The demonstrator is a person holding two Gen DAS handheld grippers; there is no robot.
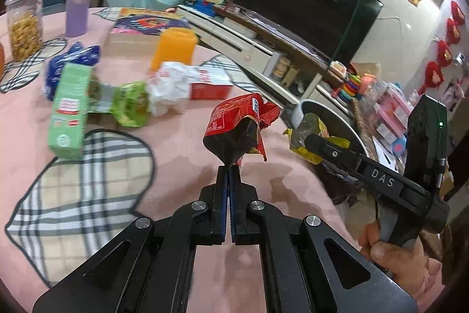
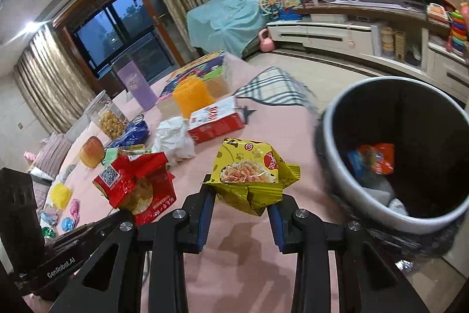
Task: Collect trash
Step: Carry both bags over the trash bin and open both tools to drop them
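My left gripper is shut on a crumpled red snack wrapper and holds it above the pink tablecloth; the wrapper also shows in the right wrist view. My right gripper is shut on a yellow snack wrapper, held above the table near the grey trash bin; in the left wrist view the wrapper sits in front of the bin. The bin stands beside the table's right edge and holds an orange-red wrapper and white paper.
On the table lie a green carton, a green pouch, a blue bag, crumpled white paper, a red-white box, an orange cup, a purple bottle, a snack jar and checked placemats.
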